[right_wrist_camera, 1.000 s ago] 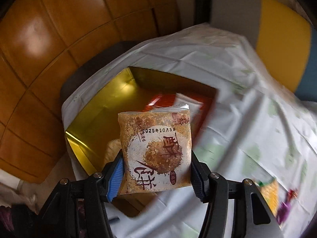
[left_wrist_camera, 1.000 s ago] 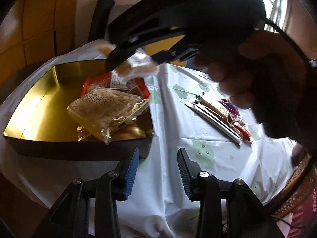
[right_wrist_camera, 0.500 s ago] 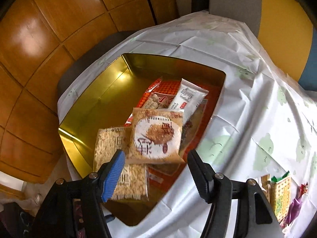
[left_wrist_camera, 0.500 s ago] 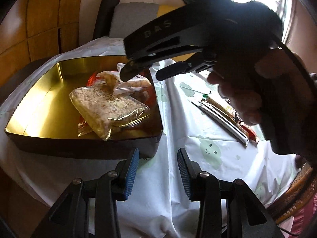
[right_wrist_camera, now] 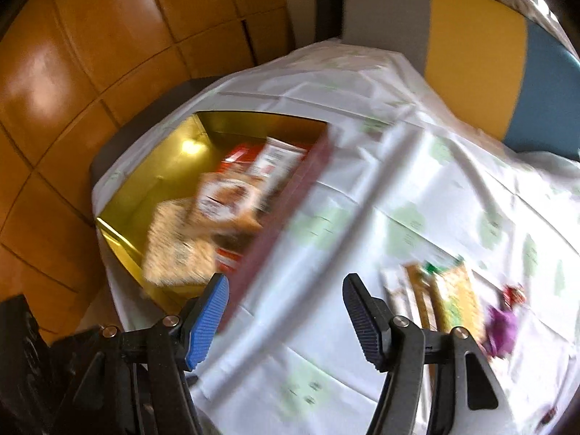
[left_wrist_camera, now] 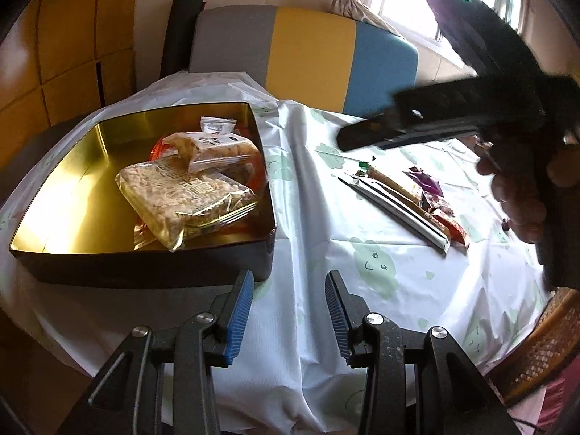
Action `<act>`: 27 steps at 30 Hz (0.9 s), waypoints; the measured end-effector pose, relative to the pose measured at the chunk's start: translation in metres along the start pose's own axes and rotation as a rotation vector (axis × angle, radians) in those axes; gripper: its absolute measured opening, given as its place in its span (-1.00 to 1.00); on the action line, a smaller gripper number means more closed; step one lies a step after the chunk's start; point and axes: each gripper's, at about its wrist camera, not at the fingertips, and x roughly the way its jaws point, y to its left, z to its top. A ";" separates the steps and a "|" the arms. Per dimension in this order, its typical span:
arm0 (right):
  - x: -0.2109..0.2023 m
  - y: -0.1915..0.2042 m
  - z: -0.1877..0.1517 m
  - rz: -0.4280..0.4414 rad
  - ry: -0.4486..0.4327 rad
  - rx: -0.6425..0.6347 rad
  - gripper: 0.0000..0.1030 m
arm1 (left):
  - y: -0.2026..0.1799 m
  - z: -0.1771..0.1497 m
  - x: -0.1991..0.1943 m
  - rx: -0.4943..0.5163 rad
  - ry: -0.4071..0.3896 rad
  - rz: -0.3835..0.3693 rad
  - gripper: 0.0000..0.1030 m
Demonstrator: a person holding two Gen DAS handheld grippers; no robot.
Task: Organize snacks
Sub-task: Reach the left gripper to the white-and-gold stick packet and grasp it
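Since the earlier frame the round-cake packet (left_wrist_camera: 217,146) has left the right gripper (right_wrist_camera: 286,311) and now lies in the tin (left_wrist_camera: 65,166), and that gripper has swung away from the tin toward the loose snacks (left_wrist_camera: 406,199). Its fingers (right_wrist_camera: 208,320) are released, with only bare cloth between them; its own view is smeared by motion.

Inside the tin, the round-cake packet rests on top of the pile at the tin's right side, leaning over the far end of a larger rice-crisp packet (left_wrist_camera: 185,203). A small white packet (left_wrist_camera: 217,125) sits behind both, near the tin's far wall, and a red wrapper shows under them. The tin's left half is bare gold.

To the right of the tin, well apart from it, the loose snacks lie in a short row on the white-clothed surface (left_wrist_camera: 326,235): long sticks, a purple wrapper and red ones.

Just in front of the tin's near right corner, the left gripper (left_wrist_camera: 288,317) hangs over the cloth, its fingers (left_wrist_camera: 239,311) parted and holding nothing. A hand (left_wrist_camera: 522,195) grips the right tool, above the snacks.
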 end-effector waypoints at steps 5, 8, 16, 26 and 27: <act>-0.018 -0.040 -0.023 -0.071 0.000 0.068 0.29 | -0.007 -0.003 0.003 0.022 0.013 0.000 -0.19; -0.030 -0.066 -0.036 -0.117 -0.002 0.111 0.29 | -0.011 -0.004 0.004 0.033 0.021 -0.002 -0.18; -0.059 -0.137 -0.065 -0.262 -0.015 0.232 0.29 | -0.023 -0.005 0.008 0.064 0.043 -0.003 -0.18; -0.069 -0.231 -0.105 -0.488 0.028 0.504 0.29 | -0.048 0.005 0.017 0.106 0.080 -0.035 -0.09; -0.071 -0.236 -0.106 -0.488 0.027 0.522 0.29 | -0.052 0.007 0.019 0.112 0.082 -0.039 -0.09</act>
